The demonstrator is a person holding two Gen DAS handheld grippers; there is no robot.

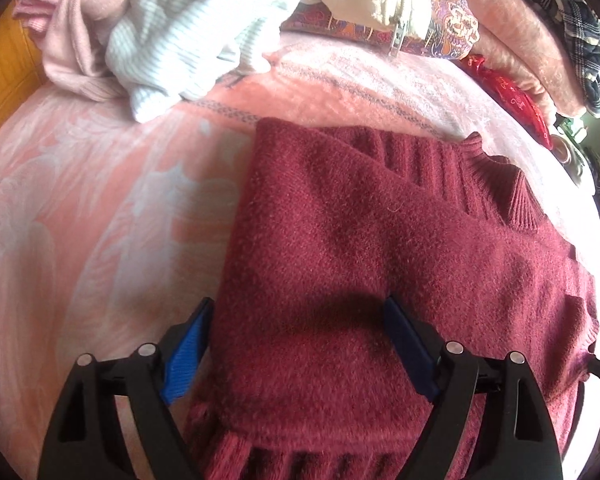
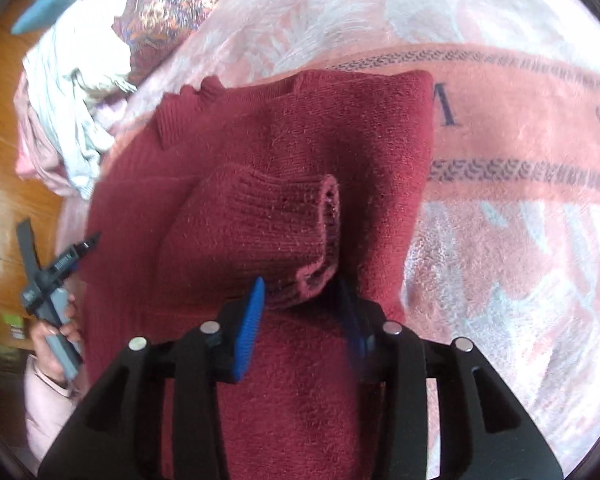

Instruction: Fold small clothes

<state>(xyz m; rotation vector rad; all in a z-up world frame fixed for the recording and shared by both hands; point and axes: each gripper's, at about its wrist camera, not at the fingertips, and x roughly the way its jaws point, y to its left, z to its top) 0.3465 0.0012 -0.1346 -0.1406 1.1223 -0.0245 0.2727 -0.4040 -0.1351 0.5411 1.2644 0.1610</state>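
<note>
We see a pink floral plush blanket [image 1: 80, 208] covering the bed, its far edges cut off. On it lies the dark red fuzzy knitted sweater [image 1: 340, 240], partly folded, hem hidden beneath our grippers. The heap of pale clothes [image 1: 148, 40] behind is blurred. Left gripper [image 1: 296, 344]: jaws spread wide above the sweater. Right gripper [image 2: 300, 312]: jaws apart around the ribbed cuff [image 2: 300, 232]; we cannot tell whether they touch it.

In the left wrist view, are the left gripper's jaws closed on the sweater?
No: the left gripper has its jaws spread wide apart above the maroon sweater, pinching no fabric.
</note>
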